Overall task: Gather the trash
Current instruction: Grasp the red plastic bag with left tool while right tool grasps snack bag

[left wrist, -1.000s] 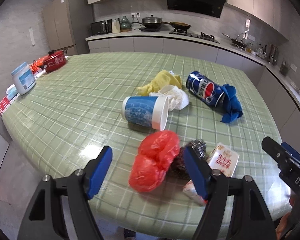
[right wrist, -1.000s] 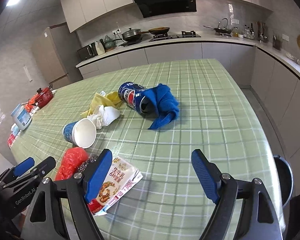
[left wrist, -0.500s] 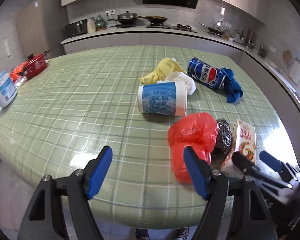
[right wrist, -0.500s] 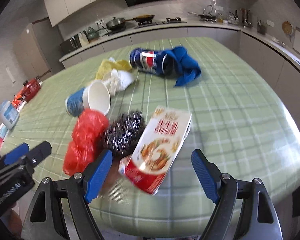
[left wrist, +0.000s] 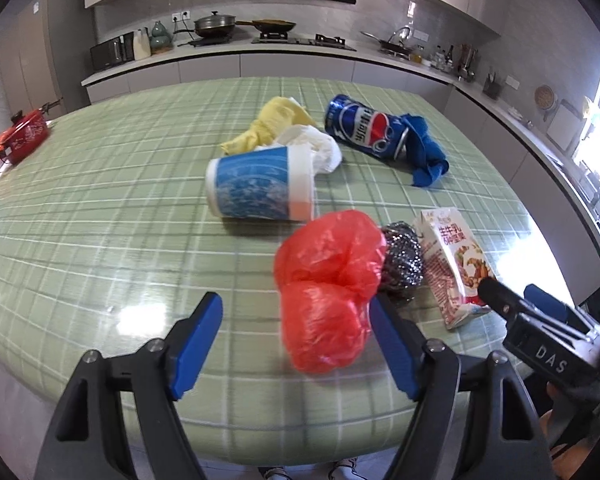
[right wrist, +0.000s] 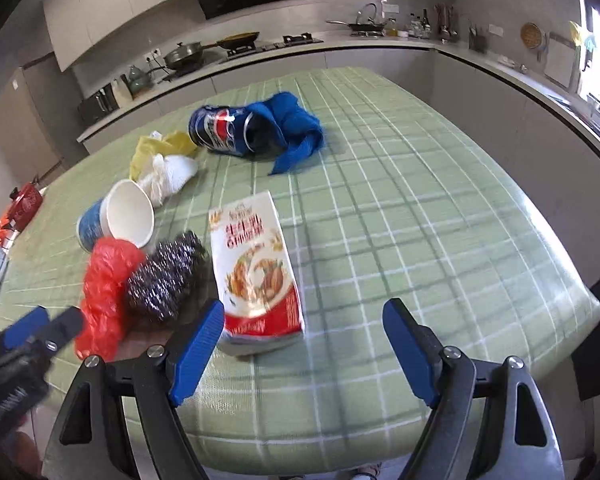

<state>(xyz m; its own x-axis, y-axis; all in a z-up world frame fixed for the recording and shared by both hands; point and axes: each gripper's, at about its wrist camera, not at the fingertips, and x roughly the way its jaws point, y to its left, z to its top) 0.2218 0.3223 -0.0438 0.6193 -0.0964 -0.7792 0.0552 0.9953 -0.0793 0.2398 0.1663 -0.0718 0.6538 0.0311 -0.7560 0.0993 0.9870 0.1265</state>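
Trash lies on the green checked table [left wrist: 100,216]: a red plastic bag [left wrist: 328,284], a steel scourer [left wrist: 402,260], a milk carton [left wrist: 454,260], a tipped blue paper cup [left wrist: 260,188], white [left wrist: 316,148] and yellow [left wrist: 276,120] wads, a Pepsi can [left wrist: 360,128] and a blue cloth [left wrist: 426,152]. My left gripper [left wrist: 296,344] is open, the red bag between its fingers near the table's front edge. My right gripper [right wrist: 304,348] is open just in front of the carton [right wrist: 256,264], with the scourer [right wrist: 164,276] and bag [right wrist: 104,288] to its left.
A red pot [left wrist: 24,136] stands at the table's far left edge. Kitchen counters [left wrist: 300,52] with a stove and pans run behind and along the right. The table's right half [right wrist: 440,220] is bare cloth.
Both grippers have swung rightward and closer to the near pile. The red bag now sits between my left fingers, and the carton is centred before my right gripper. Both stay open.
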